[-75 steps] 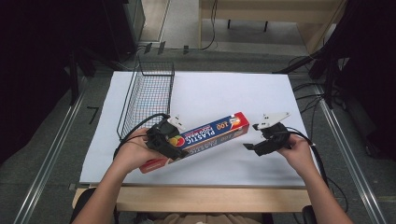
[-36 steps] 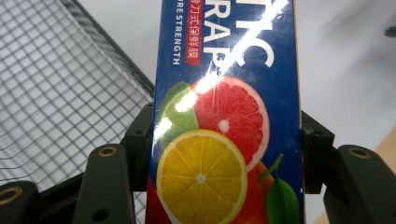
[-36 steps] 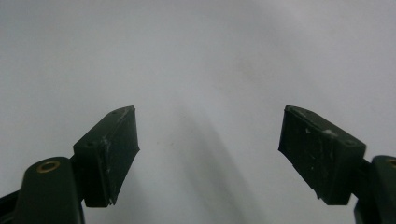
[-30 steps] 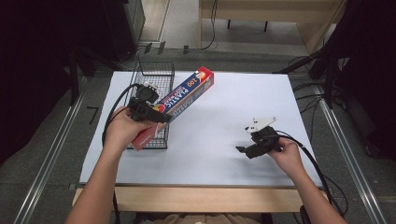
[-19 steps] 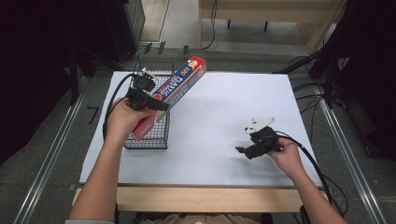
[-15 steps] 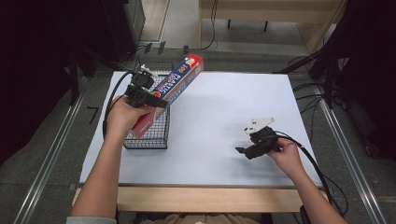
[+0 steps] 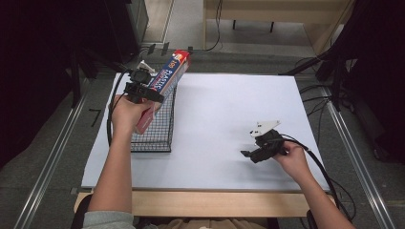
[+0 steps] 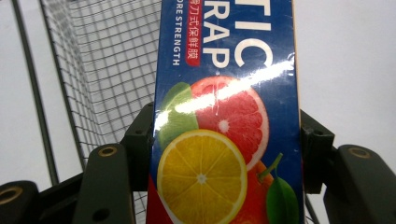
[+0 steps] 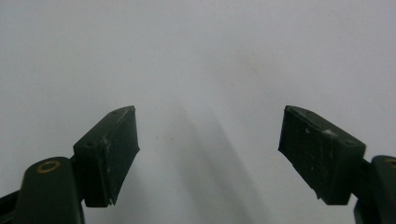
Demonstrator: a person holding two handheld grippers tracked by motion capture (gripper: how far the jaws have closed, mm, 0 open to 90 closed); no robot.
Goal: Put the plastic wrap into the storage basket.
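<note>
At the left of the high view, the person's left hand holds the left gripper raised over the black wire-mesh basket, which stands on the left part of the white table top. The gripper's two black jaws are clamped on the sides of a long blue and red cardboard box of plastic wrap. The box is tilted, its far end pointing up and away beyond the basket's far rim, its near red end low by the hand, above the basket's inside. In the left gripper view the box runs up the middle between the jaws, each jaw pressed against one long side; its printed face shows white letters, a halved orange, a halved grapefruit and green leaves. Behind it lies the mesh of the basket, with the white surface to either side.

Farther right, the middle of the table top is bare. At the right, the person's right hand holds the right gripper low over the table top near its front edge, well apart from the basket, a grey three-cornered plate on top and a black cable trailing back past the wrist. In the right gripper view its jaws stand wide apart with nothing between them, over the plain white surface.
</note>
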